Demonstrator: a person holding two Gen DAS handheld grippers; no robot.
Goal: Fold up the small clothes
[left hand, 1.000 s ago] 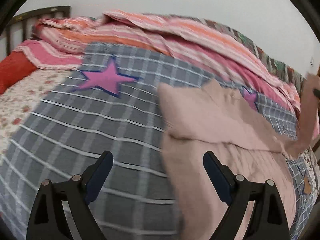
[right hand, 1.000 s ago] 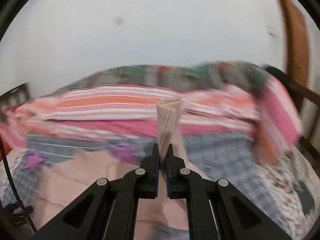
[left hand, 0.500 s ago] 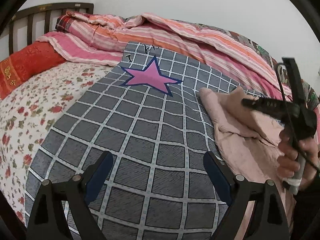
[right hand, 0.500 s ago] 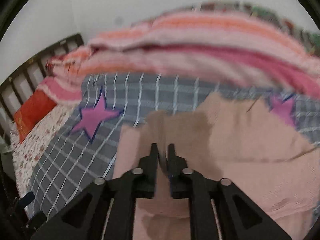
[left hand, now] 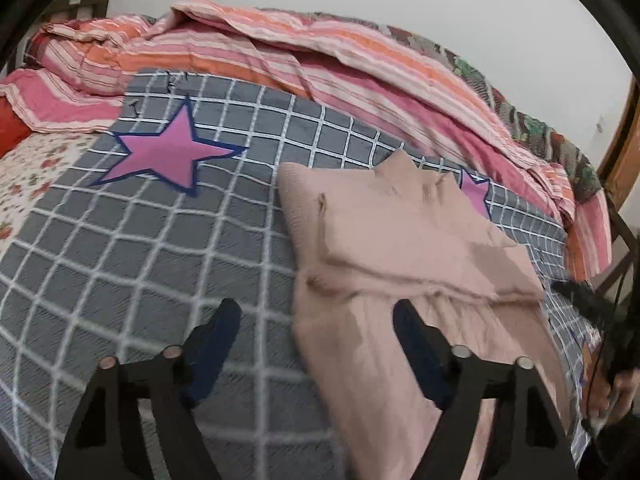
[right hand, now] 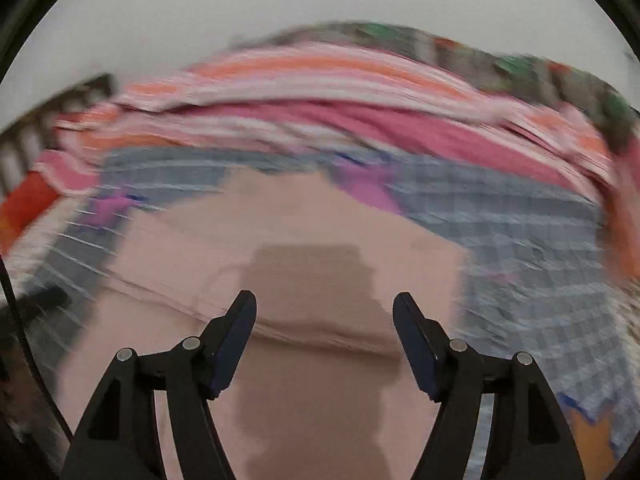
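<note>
A pale pink garment [left hand: 400,248] lies on the grey checked blanket [left hand: 160,240], its sleeve folded across its upper part. My left gripper [left hand: 316,316] is open and empty, hovering over the garment's left edge. My right gripper [right hand: 324,308] is open and empty above the middle of the same garment [right hand: 280,240]; that view is motion-blurred. The right gripper also shows at the right edge of the left wrist view [left hand: 592,304], held in a hand.
A pink and orange striped quilt [left hand: 320,64] is piled along the far side by the wall. A pink star [left hand: 168,152] marks the blanket to the left. A floral sheet [left hand: 24,168] and red pillow [left hand: 10,128] lie far left. A wooden frame [left hand: 624,140] stands at right.
My right gripper carried the sleeve over the garment, let it go and opened. The sleeve now lies folded flat. My left gripper stayed open and swung toward the garment.
</note>
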